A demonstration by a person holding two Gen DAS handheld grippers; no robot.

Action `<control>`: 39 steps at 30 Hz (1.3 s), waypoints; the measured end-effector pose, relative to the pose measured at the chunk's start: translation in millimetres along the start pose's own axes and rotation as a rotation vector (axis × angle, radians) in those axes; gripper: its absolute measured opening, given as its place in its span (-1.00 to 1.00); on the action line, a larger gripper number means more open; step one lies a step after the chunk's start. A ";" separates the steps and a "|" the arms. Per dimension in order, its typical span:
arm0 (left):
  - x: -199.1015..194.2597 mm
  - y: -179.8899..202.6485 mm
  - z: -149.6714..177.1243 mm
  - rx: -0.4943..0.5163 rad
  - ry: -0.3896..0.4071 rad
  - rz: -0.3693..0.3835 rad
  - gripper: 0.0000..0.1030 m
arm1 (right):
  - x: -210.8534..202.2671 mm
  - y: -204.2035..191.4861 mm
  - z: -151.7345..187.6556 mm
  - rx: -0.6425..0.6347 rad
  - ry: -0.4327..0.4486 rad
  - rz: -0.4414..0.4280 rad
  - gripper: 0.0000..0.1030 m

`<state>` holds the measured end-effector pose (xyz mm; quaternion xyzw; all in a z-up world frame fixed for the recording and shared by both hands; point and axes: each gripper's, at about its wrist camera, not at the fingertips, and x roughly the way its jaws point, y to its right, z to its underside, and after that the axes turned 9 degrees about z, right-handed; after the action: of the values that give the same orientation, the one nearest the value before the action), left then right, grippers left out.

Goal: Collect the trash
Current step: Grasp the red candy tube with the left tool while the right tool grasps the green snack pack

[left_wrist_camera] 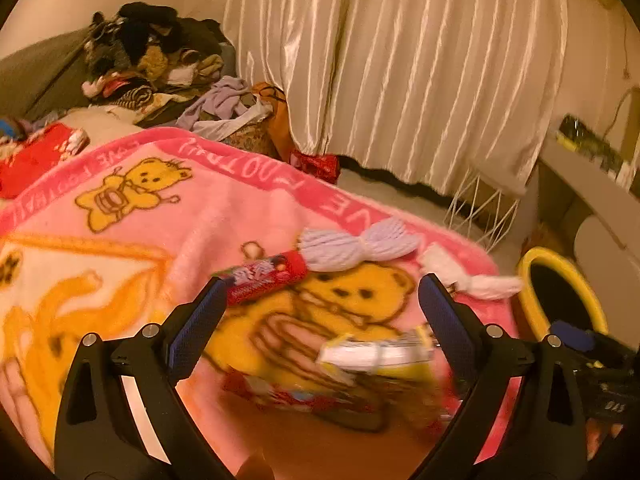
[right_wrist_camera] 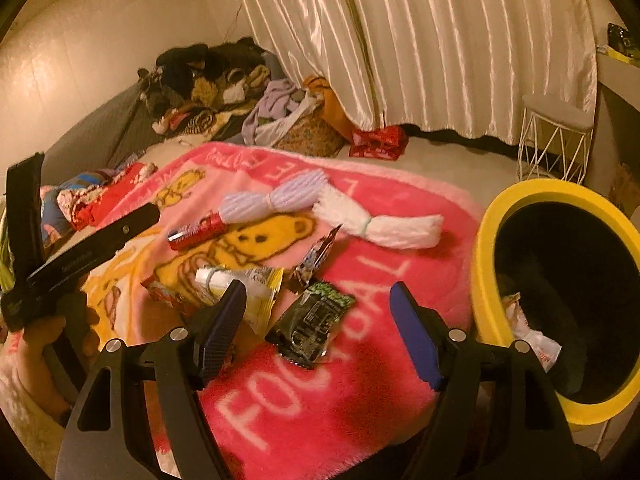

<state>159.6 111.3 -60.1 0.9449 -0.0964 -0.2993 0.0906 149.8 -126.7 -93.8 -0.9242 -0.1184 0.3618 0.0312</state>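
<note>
Several wrappers lie on a pink bear blanket [right_wrist_camera: 360, 380]. A dark green wrapper [right_wrist_camera: 310, 326] lies between my right gripper's open fingers [right_wrist_camera: 318, 330]. A yellow and white wrapper [right_wrist_camera: 244, 286] and a small upright foil wrapper [right_wrist_camera: 316, 258] lie just beyond. A red wrapper [right_wrist_camera: 196, 234] lies farther off; it also shows in the left wrist view [left_wrist_camera: 266, 276]. My left gripper [left_wrist_camera: 322, 316] is open above the yellow wrapper [left_wrist_camera: 380, 354], which is blurred. A yellow-rimmed black bin [right_wrist_camera: 560, 296] stands at the right with a white wrapper [right_wrist_camera: 532, 332] inside.
A lilac yarn bundle [right_wrist_camera: 276, 200] and a white yarn bundle [right_wrist_camera: 384, 224] lie on the blanket. A clothes pile [right_wrist_camera: 224, 88] sits at the back by the cream curtain [right_wrist_camera: 440, 40]. A white wire stool [right_wrist_camera: 556, 140] stands beyond the bin.
</note>
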 end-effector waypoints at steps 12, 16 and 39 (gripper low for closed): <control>72.0 -52.5 -8.1 0.082 -0.241 0.017 0.57 | 49.8 -6.1 -0.7 0.076 -0.170 0.025 0.39; 88.2 -61.3 -7.4 0.098 -0.288 0.016 0.56 | 65.5 -3.6 3.2 0.127 -0.231 0.019 0.38; 106.5 -59.9 1.4 0.100 -0.398 0.048 -0.36 | 69.7 5.1 11.8 0.198 -0.297 -0.036 -0.24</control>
<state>251.8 143.7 -133.3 0.8679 -0.1499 -0.4726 0.0297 192.4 -115.2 -149.3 -0.8508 -0.1021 0.5034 0.1109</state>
